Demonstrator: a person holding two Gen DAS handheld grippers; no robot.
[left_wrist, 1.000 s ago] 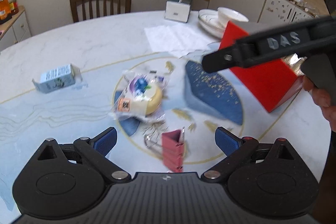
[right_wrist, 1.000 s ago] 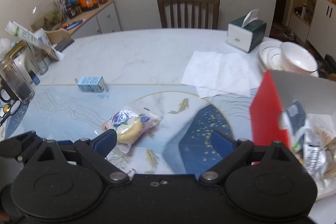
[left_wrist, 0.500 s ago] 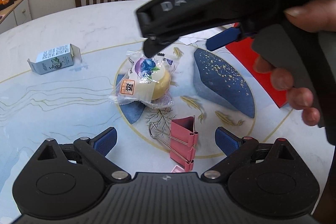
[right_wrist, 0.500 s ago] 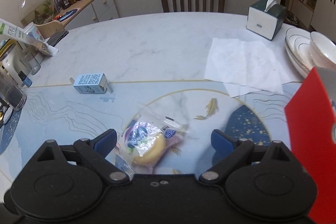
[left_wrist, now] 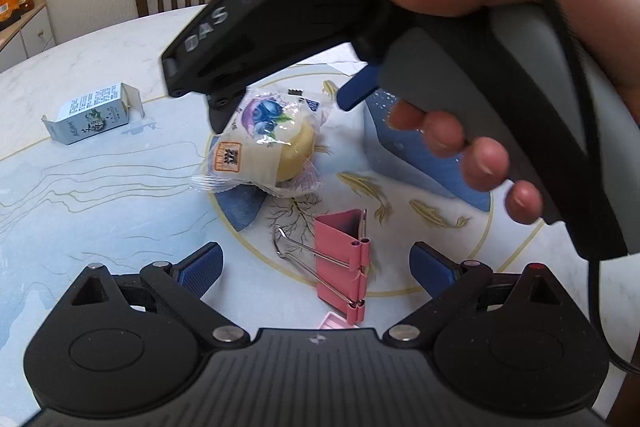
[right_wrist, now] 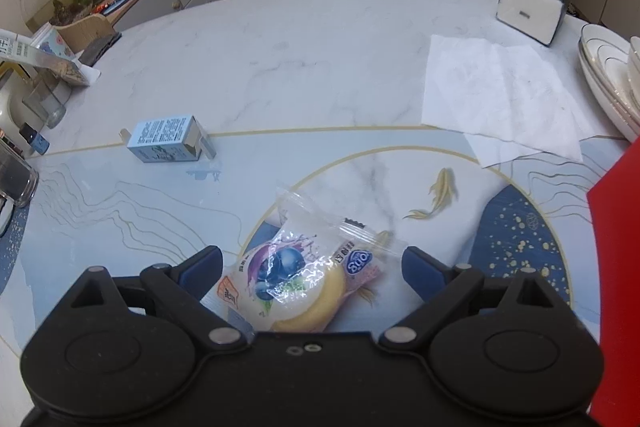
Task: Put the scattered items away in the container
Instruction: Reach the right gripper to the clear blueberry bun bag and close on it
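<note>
Your right gripper [right_wrist: 311, 265] hangs over the wrapped pastry [right_wrist: 298, 277], jaws wide apart, one pad on each side of the packet; contact unclear. Pastry lies mid-table [right_wrist: 280, 67], inside the gold ring. Your left gripper [left_wrist: 316, 269] is spread open too, pink binder clip [left_wrist: 340, 255] between its pads, untouched. Small blue carton [right_wrist: 166, 139] lies toward the table's left edge. Red container [right_wrist: 616, 267] at the right edge.
</note>
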